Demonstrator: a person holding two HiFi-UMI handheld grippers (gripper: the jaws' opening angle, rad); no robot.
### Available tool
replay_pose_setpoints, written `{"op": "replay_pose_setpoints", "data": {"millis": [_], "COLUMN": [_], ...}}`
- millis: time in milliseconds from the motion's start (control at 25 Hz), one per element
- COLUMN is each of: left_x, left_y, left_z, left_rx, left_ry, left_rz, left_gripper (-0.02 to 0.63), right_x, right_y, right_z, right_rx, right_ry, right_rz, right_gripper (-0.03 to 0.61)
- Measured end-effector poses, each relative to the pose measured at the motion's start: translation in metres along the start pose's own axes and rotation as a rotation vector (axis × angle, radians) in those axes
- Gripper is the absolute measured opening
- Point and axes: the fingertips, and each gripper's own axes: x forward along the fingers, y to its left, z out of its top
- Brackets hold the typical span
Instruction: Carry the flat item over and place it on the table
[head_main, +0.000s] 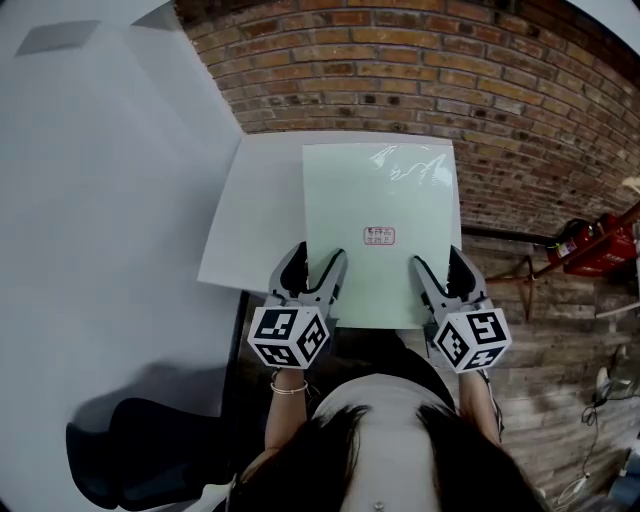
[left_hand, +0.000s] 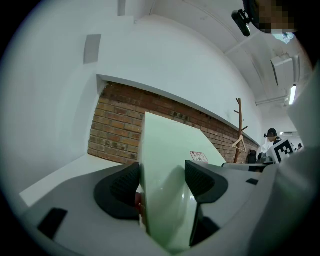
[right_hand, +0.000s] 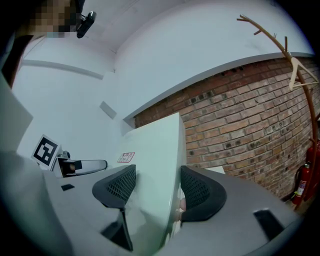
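"Green board (head_main: 380, 215) is clamped in both your pairs of jaws: left gripper (head_main: 313, 268) and right gripper (head_main: 442, 270) each bite its near short edge."

"Agreed. From there its long axis runs straight away from you, out over the white counter (head_main: 250, 220) toward the brick wall (head_main: 450, 60). Neither hand is nearer; you'd lower both together, I judge."

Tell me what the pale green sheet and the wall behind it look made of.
The pale green sheet: probably rigid plastic or coated board, glossy. It shows glare streaks near its far edge and keeps flat though held by one edge. The wall: red-brown brick with pale mortar joints, matte and rough.
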Motion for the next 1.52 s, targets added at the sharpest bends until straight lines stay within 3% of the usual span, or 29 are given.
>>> {"op": "replay_pose_setpoints", "data": {"millis": [1520], "left_x": [0.132], "left_y": [0.033], "left_z": [-0.011], "left_rx": [-0.037], "left_ry": [0.072], "left_rz": [0.08], "left_gripper": [0.293], "right_x": [0.115], "right_y": [-0.09], "right_z": [-0.002], "right_rx": [0.048], "right_ry": [0.104], "right_rz": [0.037], "right_gripper": [0.282]}}
